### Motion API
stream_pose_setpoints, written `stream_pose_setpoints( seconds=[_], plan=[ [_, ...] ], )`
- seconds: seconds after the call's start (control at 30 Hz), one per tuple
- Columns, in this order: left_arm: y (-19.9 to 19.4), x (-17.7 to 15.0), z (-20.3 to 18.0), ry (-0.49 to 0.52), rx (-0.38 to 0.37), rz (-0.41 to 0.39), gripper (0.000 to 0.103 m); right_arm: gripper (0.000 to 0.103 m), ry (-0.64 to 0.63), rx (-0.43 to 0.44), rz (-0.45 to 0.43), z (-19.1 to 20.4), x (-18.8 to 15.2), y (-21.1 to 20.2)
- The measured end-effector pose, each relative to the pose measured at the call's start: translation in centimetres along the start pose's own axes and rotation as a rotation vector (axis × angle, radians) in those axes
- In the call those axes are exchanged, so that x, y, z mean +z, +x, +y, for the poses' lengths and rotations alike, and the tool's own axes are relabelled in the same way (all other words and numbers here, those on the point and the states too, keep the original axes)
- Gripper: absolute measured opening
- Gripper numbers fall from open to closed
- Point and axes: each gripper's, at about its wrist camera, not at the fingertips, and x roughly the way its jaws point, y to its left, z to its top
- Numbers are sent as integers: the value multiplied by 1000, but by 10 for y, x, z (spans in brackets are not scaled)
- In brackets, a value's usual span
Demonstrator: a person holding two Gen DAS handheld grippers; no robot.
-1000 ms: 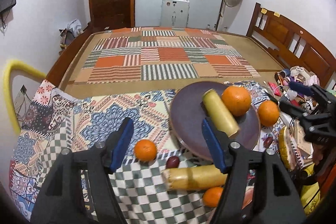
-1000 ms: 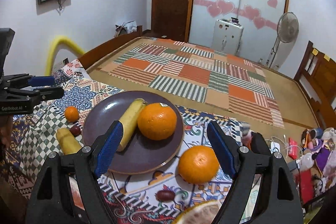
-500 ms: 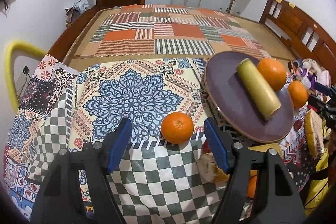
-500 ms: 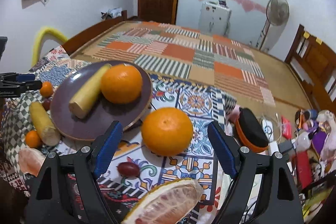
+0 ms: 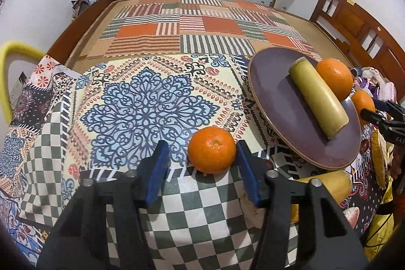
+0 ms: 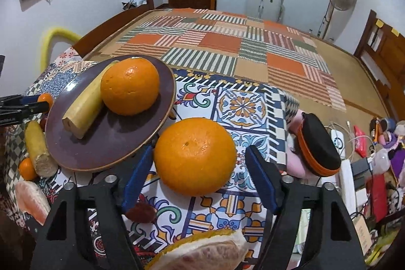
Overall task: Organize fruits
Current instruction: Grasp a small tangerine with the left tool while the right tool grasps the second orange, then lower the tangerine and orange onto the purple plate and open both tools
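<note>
A patterned tablecloth carries a purple plate holding a banana and an orange. Just beside the plate sits a big orange, between the wide-open jaws of the right gripper, ungripped. The left gripper, also open, straddles a small tangerine, its right finger close against it. A dark date lies near the right gripper's left finger.
</note>
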Motion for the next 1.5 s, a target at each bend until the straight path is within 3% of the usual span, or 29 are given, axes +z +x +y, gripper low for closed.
stream_pose_setpoints(
  seconds=[0.13,0.37,1.0,1.23,1.5],
  plan=[
    [4,2,-5,0,-30,9,38,65,-7,5,6,3,1,1],
    [-2,1,-12,13,-23,-9,37,63,-25,3,-5,6,0,-2],
    [-71,23,-54,72,-42,-182,37,63,-61,60,-171,37,20,-49],
    [-68,26,-72,104,-69,-185,37,63,-89,97,-143,55,19,-33],
    [-43,24,-88,125,-92,-131,37,63,-119,119,-81,69,16,-10]
  ],
)
